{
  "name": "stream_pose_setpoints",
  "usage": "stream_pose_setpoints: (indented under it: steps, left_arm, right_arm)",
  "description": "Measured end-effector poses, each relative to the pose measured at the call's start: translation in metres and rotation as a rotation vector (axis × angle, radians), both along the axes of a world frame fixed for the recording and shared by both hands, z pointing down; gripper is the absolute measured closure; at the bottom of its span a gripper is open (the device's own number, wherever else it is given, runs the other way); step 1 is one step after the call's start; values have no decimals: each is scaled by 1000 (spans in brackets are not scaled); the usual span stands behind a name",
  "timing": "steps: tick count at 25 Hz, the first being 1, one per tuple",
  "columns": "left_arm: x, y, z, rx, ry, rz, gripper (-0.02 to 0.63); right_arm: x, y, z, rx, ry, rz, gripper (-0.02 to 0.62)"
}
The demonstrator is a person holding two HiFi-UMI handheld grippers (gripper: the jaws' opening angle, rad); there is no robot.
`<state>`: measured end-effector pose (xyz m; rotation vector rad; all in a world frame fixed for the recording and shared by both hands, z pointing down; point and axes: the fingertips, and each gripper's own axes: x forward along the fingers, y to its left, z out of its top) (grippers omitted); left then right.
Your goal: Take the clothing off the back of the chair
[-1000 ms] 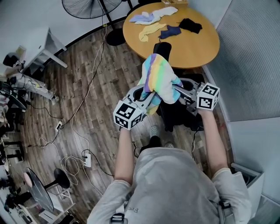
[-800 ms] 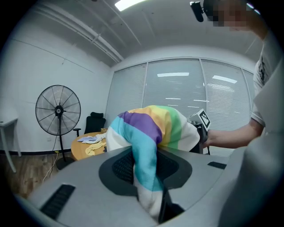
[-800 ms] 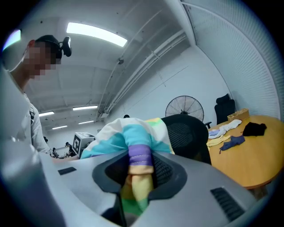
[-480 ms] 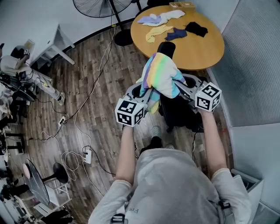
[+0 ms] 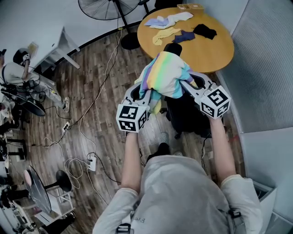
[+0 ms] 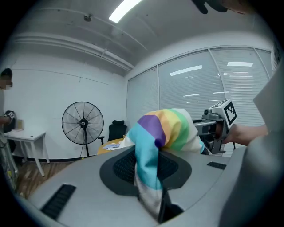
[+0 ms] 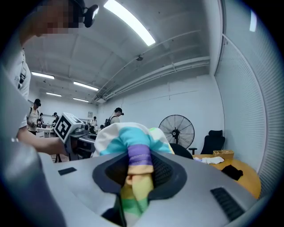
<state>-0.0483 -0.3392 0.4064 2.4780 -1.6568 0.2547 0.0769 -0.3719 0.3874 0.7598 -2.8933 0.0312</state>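
Observation:
A rainbow-striped garment hangs bunched between my two grippers, lifted above the black chair. My left gripper is shut on the garment's left side; in the left gripper view the striped cloth is pinched between the jaws, which have just been closing. My right gripper is shut on its right side, with a fold of the striped cloth squeezed between its jaws. The chair's backrest top shows just beyond the garment.
A round wooden table stands behind the chair with several small clothes on it. A floor fan stands at the back. Cables and a power strip lie on the wood floor at left. A white desk is far left.
Both grippers have risen with the garment, which now sits higher and more bunched above the chair. The right gripper has rolled.

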Motion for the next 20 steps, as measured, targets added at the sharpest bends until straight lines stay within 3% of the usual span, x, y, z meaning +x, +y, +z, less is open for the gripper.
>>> stream_pose_setpoints:
  steps: [20]
  left_arm:
    - [-46, 55, -52, 105, -43, -155, 508]
  right_arm:
    - [-41, 55, -44, 107, -8, -62, 485]
